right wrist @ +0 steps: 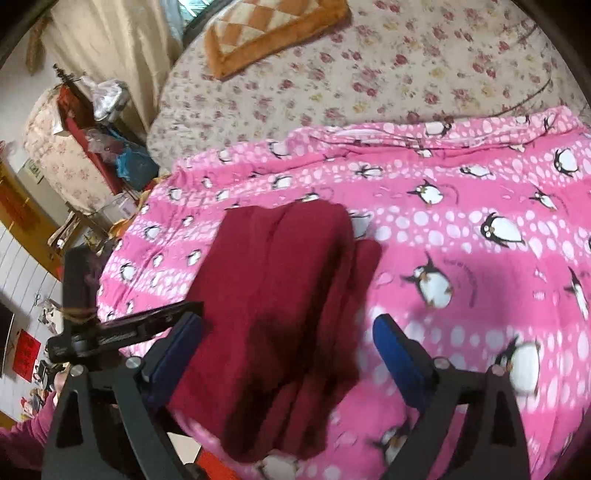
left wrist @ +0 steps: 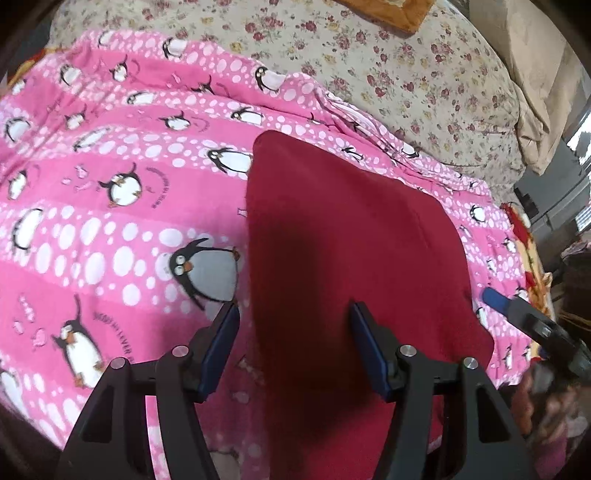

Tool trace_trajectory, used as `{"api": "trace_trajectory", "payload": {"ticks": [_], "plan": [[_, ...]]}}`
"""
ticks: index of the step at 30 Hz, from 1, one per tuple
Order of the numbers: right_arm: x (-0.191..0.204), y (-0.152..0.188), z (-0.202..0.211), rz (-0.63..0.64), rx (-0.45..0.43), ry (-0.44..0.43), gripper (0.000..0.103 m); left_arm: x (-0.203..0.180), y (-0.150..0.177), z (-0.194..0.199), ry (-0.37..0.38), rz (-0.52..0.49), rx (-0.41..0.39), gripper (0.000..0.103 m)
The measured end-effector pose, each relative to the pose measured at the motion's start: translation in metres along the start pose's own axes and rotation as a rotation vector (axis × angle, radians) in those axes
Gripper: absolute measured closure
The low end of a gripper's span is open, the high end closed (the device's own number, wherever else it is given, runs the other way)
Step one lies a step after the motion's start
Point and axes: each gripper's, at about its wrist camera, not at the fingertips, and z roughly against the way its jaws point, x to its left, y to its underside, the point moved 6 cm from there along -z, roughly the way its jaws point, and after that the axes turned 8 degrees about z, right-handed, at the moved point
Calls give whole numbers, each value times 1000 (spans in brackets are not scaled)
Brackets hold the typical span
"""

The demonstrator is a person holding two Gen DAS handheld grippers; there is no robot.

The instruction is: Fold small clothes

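1. Lying folded on the pink penguin blanket (left wrist: 110,229), the dark red garment (left wrist: 343,236) sits at the middle of both wrist views, its layered edges stacked in long ridges in the right view (right wrist: 280,280).
2. The left tongs (left wrist: 295,325) stand spread, nothing pinched, one blue pad over the garment, the other over the blanket at 9 o'clock.
3. The right tongs (right wrist: 288,339) gape wide above the garment's near end, gripping nothing.
4. At 12 o'clock, past the blanket, lies a floral bedsheet (right wrist: 388,74) with an orange checked cushion (right wrist: 273,29).
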Motion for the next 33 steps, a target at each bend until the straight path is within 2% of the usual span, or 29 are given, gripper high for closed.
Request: {"api": "trace_trajectory", "payload": {"ticks": [3, 7, 14, 15, 17, 20, 22, 28, 33], "plan": [[-15, -4, -20, -48, 22, -81, 7, 2, -2, -6, 17, 21, 13, 57], [-31, 0, -43, -124, 45, -116, 7, 0, -4, -10, 12, 9, 12, 55], [-22, 8, -60, -89, 80, -147, 7, -4, -4, -10, -13, -29, -12, 55], [-19, 9, -64, -81, 92, -141, 9, -4, -4, -10, -16, -32, -14, 55], [-14, 9, -69, -57, 112, -122, 24, -4, -4, -10, -22, -38, -19, 55], [-6, 7, -71, 5, 150, -51, 31, -4, -3, -9, -23, -42, -23, 55], [-4, 6, -70, 22, 161, -34, 34, -3, -3, -10, -22, -37, -24, 53], [-8, 8, -66, 24, 152, -33, 36, -2, -1, -10, -26, -30, -33, 51], [-10, 8, -67, 13, 153, -41, 36, -6, 0, -10, -61, -56, -43, 51]]}}
